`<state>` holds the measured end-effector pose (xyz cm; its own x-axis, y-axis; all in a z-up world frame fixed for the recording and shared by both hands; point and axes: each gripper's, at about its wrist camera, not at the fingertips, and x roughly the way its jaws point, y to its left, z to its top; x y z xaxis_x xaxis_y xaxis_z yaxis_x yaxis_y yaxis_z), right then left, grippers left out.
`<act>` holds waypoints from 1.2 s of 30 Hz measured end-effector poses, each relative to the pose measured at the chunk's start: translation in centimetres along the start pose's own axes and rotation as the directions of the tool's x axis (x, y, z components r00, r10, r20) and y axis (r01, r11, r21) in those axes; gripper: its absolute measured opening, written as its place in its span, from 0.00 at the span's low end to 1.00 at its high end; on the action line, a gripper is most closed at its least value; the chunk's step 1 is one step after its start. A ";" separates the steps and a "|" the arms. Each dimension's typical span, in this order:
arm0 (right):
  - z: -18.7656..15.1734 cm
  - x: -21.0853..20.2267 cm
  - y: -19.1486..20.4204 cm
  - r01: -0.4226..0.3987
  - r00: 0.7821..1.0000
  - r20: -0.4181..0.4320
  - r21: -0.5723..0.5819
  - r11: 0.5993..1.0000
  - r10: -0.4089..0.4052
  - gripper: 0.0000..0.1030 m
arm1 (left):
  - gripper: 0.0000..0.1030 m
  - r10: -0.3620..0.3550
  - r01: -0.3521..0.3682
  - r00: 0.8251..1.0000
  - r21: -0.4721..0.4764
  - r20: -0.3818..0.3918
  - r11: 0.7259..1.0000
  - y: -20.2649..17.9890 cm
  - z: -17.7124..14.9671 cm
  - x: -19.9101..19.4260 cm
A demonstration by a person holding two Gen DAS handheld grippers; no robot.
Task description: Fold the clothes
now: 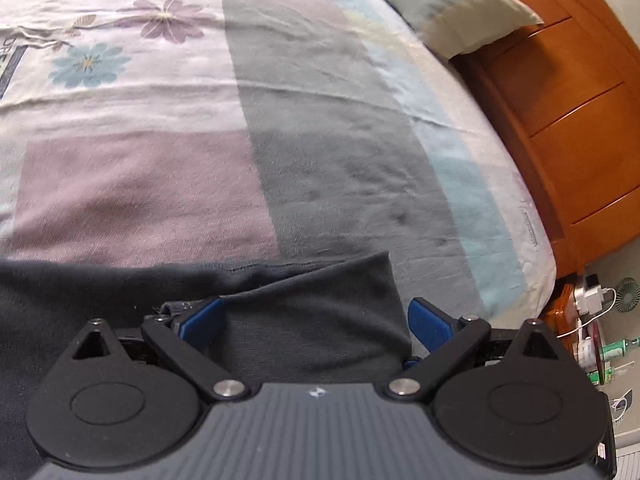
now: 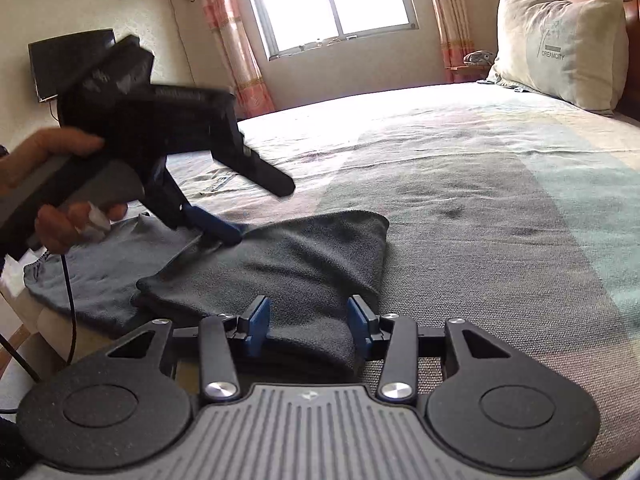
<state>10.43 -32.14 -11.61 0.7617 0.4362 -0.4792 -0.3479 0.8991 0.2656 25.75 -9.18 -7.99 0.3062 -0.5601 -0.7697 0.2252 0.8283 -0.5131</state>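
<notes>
A dark grey garment (image 2: 280, 264) lies folded near the bed's front edge; in the left wrist view the garment (image 1: 100, 300) fills the bottom. My right gripper (image 2: 309, 320) has a bunched fold of it between its blue pads, and the cloth touches both. My left gripper (image 1: 316, 316) stands wide open over the garment's hem. In the right wrist view the left gripper (image 2: 250, 208) is held by a hand (image 2: 52, 152). Its lower fingertip (image 2: 216, 228) rests on the garment's far edge, and the other finger is raised off it.
The bed (image 2: 480, 220) has a patchwork sheet with flowers (image 1: 164, 20). A pillow (image 2: 560, 48) leans on the wooden headboard (image 1: 560, 100). Bottles and chargers clutter the floor beside it (image 1: 592, 340). A cable (image 2: 70, 300) hangs off the bed's left edge, below a wall screen (image 2: 68, 60).
</notes>
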 end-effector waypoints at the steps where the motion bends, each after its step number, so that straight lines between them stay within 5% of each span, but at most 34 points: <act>1: 0.0 0.0 0.0 0.000 1.000 0.000 0.000 1.000 0.000 0.47 | 0.95 0.012 -0.013 1.000 0.010 0.009 1.000 -0.3 0.2 -0.4; 11: 0.1 0.1 0.1 0.002 1.000 0.000 -0.010 1.000 -0.002 0.49 | 0.95 0.105 -0.104 0.994 0.053 -0.023 0.993 -0.2 -1.7 -1.5; 20: 0.0 0.2 0.3 0.008 1.000 -0.001 -0.024 1.000 -0.008 0.51 | 0.95 0.085 -0.085 0.996 0.111 0.004 0.990 -2.7 -3.6 -4.0; 23: 0.0 0.2 0.4 0.010 1.000 -0.001 -0.030 0.999 -0.010 0.51 | 0.95 0.149 -0.147 0.989 0.080 -0.010 0.986 -2.4 -5.4 -3.4; 36: -0.1 0.3 0.9 0.016 1.000 -0.001 -0.054 0.998 -0.016 0.58 | 0.95 0.127 -0.127 0.992 0.010 -0.016 0.992 -1.2 -7.1 -4.0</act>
<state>10.28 -31.18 -11.53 0.7664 0.4221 -0.4842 -0.3648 0.9065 0.2127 17.70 -7.81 -7.01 0.3172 -0.4501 -0.8347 0.1934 0.8924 -0.4077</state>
